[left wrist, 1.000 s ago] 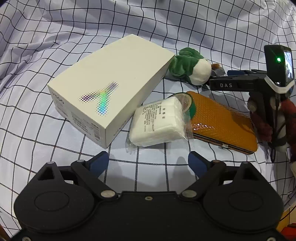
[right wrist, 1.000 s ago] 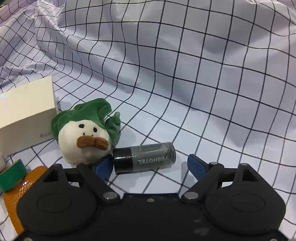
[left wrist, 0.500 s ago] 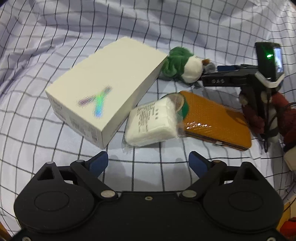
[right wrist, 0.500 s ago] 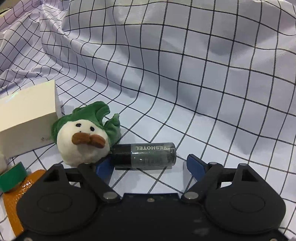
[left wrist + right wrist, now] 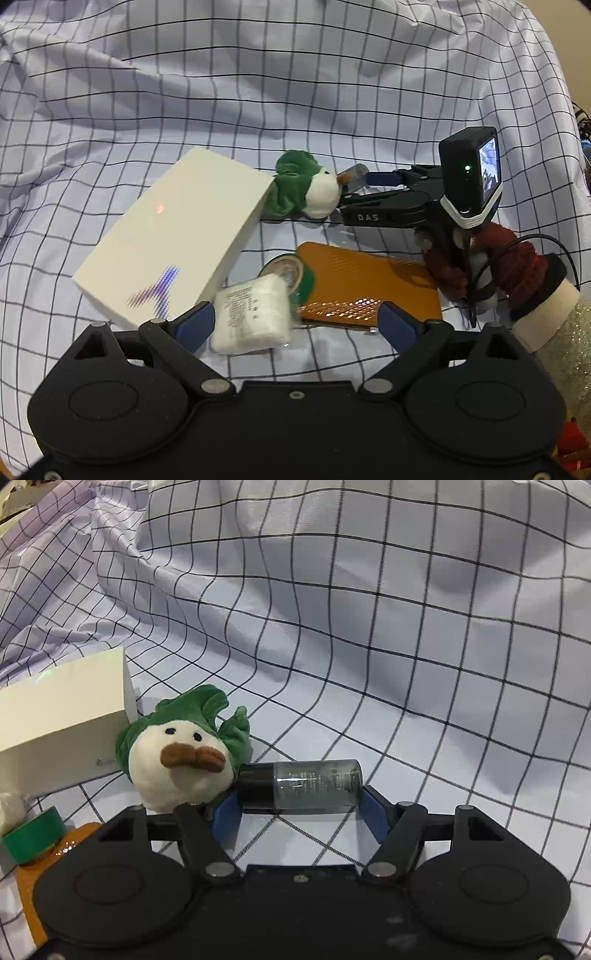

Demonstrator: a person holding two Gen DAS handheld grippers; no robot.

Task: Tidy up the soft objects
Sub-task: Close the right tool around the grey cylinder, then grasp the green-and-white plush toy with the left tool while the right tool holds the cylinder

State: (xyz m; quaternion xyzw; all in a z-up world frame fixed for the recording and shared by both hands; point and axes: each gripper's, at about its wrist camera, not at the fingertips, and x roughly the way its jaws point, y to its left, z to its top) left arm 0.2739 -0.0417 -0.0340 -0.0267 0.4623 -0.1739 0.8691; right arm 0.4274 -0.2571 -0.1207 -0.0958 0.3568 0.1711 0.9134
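Observation:
A green and white plush toy [image 5: 177,760] lies on the checked cloth against a white box [image 5: 62,727]. It also shows in the left wrist view [image 5: 306,190]. A small dark bottle [image 5: 303,784] lies on its side between the fingers of my right gripper [image 5: 299,808], whose jaws touch both of its ends. A wrapped white cotton pack [image 5: 253,315] lies between the open fingers of my left gripper [image 5: 295,325], nearer the left finger. The right gripper also shows in the left wrist view [image 5: 364,186].
The white box [image 5: 173,236] lies left of centre. An orange case [image 5: 365,284] lies on the right with a green tape roll [image 5: 295,273] on its left end. The wrinkled checked cloth [image 5: 295,92] rises behind everything.
My right gripper has closed in on the bottle, which rolled to lie across the fingers. My left gripper has moved forward, so the cotton pack now lies between its fingers.

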